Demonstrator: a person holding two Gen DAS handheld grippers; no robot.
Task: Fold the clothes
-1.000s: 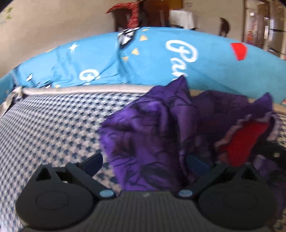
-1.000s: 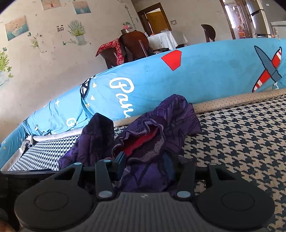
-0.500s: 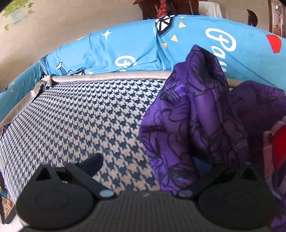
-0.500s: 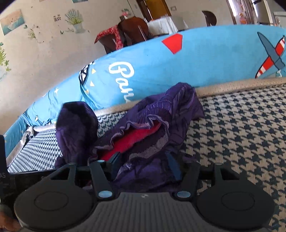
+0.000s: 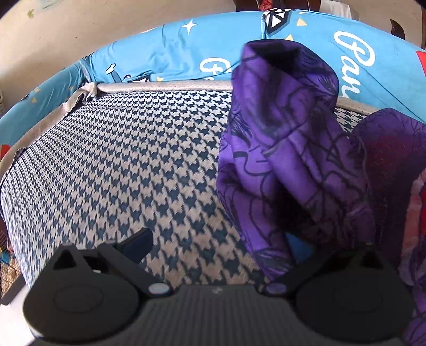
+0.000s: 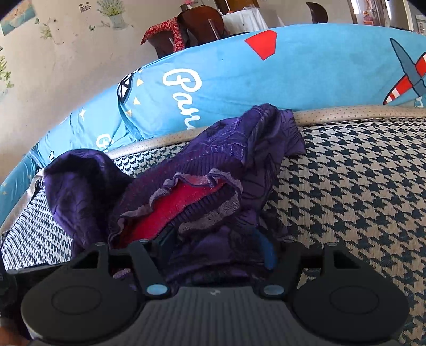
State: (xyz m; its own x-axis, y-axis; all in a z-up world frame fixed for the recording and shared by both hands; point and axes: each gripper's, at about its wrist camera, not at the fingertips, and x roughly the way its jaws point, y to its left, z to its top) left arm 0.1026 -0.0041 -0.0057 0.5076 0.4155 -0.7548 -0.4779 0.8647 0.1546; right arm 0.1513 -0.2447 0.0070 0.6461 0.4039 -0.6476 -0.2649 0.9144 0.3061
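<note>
A crumpled purple garment [image 5: 287, 159] with dark line print and a red lining [image 6: 181, 205] lies on the houndstooth seat cushion [image 5: 119, 165]. My left gripper [image 5: 218, 244] is open wide. Its left finger [image 5: 138, 242] hangs over bare cushion, while a raised fold of the garment drapes over and hides its right finger. In the right wrist view the garment [image 6: 226, 159] is bunched between the fingers of my right gripper [image 6: 215, 244]. Those jaws are opening, and the blue right finger [image 6: 266, 252] shows beside the cloth.
A blue printed cover [image 6: 293, 74] on the backrest rises behind the cushion, with beige piping [image 6: 359, 113] along its base. The cushion's left edge [image 5: 16, 186] drops off nearby. Chairs and a white-clothed table [image 6: 247, 21] stand far behind.
The right gripper's fingers have spread wider around the bunched cloth. In the left wrist view the purple fold has shifted right and stands taller, and more bare cushion shows at left.
</note>
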